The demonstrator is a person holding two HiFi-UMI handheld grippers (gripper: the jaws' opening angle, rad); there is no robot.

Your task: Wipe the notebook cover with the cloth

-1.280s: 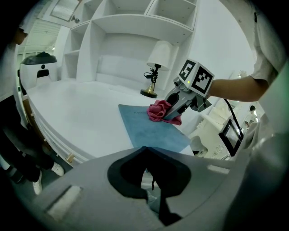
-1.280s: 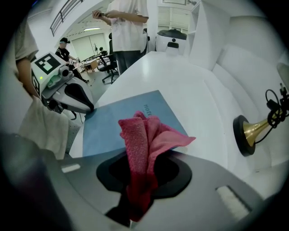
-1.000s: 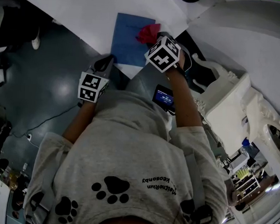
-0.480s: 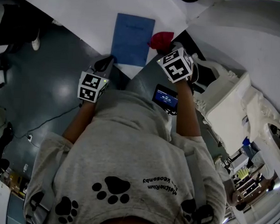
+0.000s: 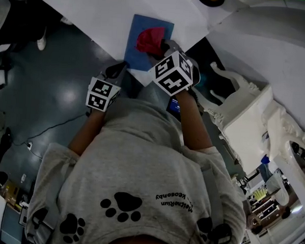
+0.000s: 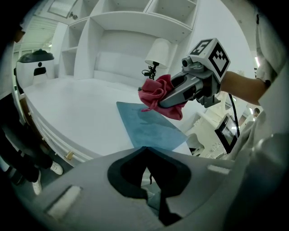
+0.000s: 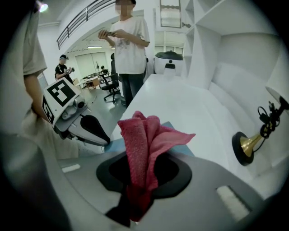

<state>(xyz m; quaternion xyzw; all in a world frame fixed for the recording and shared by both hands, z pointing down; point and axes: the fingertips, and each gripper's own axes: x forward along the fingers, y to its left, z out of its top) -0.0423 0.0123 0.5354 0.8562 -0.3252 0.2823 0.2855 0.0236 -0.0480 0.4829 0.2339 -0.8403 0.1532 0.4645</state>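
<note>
Crumpled red terry cloth [image 7: 143, 135] over a flat blue rectangular notebook [image 5: 138, 62] on a broad white table [image 5: 97, 14]
The notebook lay at the table's near corner; the right gripper [image 7: 137, 189], jaws clamped on the cloth, held it over the cover, though contact could not be judged, while the left gripper [image 6: 146, 173] hung just off the table edge beside the notebook, jaws drawn together on nothing

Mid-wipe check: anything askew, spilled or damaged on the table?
Nothing is spilled or damaged. The notebook lies flat but skewed, its near corner right at the table edge, so a hard push might slide it off. The cloth is bunched in the right gripper, not spread flat.
</note>
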